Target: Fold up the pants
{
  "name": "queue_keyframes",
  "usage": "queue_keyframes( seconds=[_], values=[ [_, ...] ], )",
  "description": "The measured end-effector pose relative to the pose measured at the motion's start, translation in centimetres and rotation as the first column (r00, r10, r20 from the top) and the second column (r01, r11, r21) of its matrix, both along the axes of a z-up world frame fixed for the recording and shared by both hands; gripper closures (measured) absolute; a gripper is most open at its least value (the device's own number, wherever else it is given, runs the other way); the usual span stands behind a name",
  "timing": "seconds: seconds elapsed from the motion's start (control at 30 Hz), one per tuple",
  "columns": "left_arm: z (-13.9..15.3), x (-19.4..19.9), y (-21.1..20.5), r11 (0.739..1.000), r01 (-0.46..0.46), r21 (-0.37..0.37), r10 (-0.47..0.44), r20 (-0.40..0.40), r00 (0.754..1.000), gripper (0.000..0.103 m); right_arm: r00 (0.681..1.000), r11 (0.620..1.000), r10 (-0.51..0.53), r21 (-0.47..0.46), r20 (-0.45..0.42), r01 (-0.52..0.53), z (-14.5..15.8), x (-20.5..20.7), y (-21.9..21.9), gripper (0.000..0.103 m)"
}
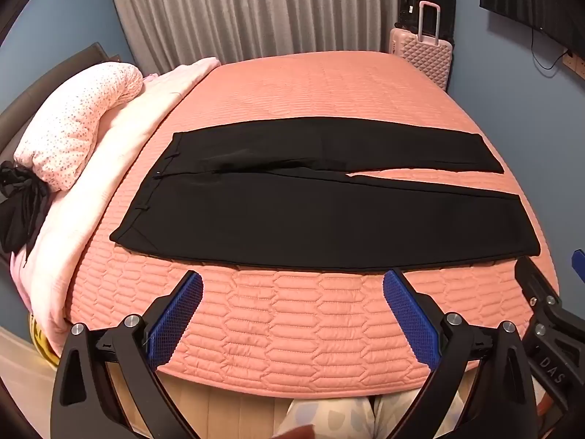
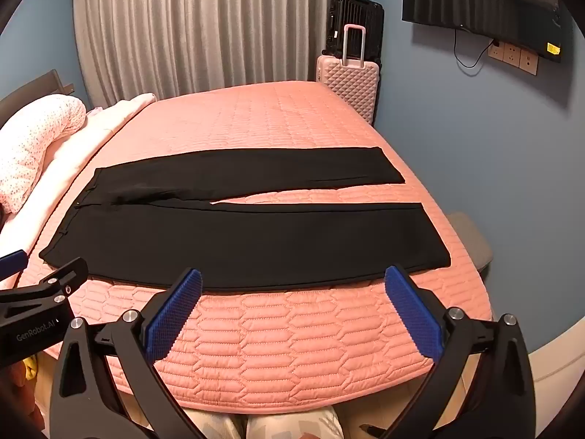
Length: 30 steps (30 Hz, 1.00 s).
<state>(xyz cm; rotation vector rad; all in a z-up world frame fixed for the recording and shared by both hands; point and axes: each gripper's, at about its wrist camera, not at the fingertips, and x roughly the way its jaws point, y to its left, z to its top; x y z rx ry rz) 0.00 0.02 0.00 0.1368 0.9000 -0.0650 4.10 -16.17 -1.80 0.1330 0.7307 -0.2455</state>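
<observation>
Black pants [image 1: 329, 216] lie flat and spread out on the pink quilted bed [image 1: 292, 329], waistband to the left, both legs running right with a narrow gap between them. They also show in the right wrist view [image 2: 256, 241]. My left gripper [image 1: 292, 285] is open and empty, above the bed's near edge just short of the near leg. My right gripper [image 2: 292, 285] is open and empty, also just short of the near leg, further right. Each gripper shows at the edge of the other's view.
A floral pillow [image 1: 73, 139] and a folded pink blanket [image 1: 120, 153] lie at the left of the bed. A pink suitcase [image 2: 351, 80] and a black one [image 2: 354, 18] stand by the curtain. A grey stool [image 2: 471, 241] stands at the bed's right.
</observation>
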Motion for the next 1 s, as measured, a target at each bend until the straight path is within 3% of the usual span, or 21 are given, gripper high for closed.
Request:
queue_keyframes(
  seconds=[1.0],
  values=[
    [-0.34,0.14,-0.14,1.000,0.020,0.005,-0.020,-0.008,1.000,0.005,1.000,1.000,0.025,0.009,0.008,-0.025,0.56,0.36,0.32,0.005]
  ],
)
